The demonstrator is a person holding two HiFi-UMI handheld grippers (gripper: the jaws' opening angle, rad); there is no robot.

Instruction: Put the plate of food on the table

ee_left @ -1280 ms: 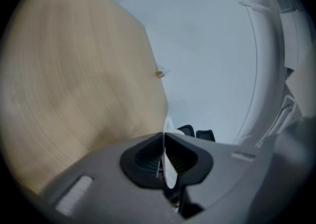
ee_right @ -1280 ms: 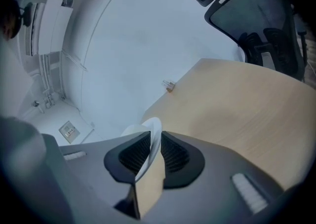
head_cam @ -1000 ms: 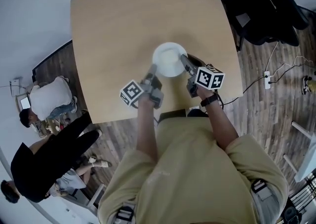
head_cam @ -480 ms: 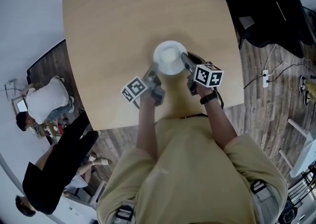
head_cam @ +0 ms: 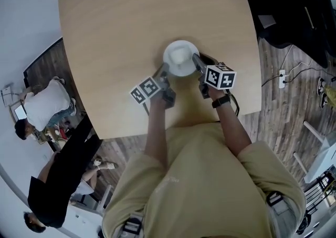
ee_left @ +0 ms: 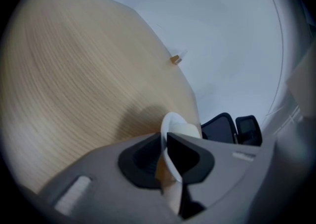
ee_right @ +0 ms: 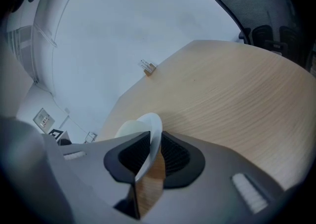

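- The left tongs [ee_left: 164, 139] are clenched on the rim of a white plate [ee_left: 173, 119]; their dark pads press the thin edge from both sides.
- The right tongs [ee_right: 150, 149] are likewise clamped on the plate's opposite rim, which runs edge-on between the ribbed pads.
- In the head view the plate sits between the two tongs, the left pair gripping its near-left edge and the right pair its right edge.
- A pale mound of food [ee_right: 129, 129] lies on the plate, just beyond the right tongs' tips.
- The plate is over the light wooden bench [head_cam: 131, 22], low above it and casting a shadow ahead of the left tongs. No view shows whether its base touches the wood.
- A small brown object [ee_left: 175, 59] stands at the bench's far edge, well beyond both tongs.
- Black office chairs [head_cam: 294, 6] stand on the wood floor off to the right of the right tongs, past the bench edge.
- A dark watch [head_cam: 222, 103] is on the wrist behind the right tongs.
- Two other people are on the floor far to the left of the left tongs, one in a white shirt [head_cam: 50, 103], one in black [head_cam: 63, 169].
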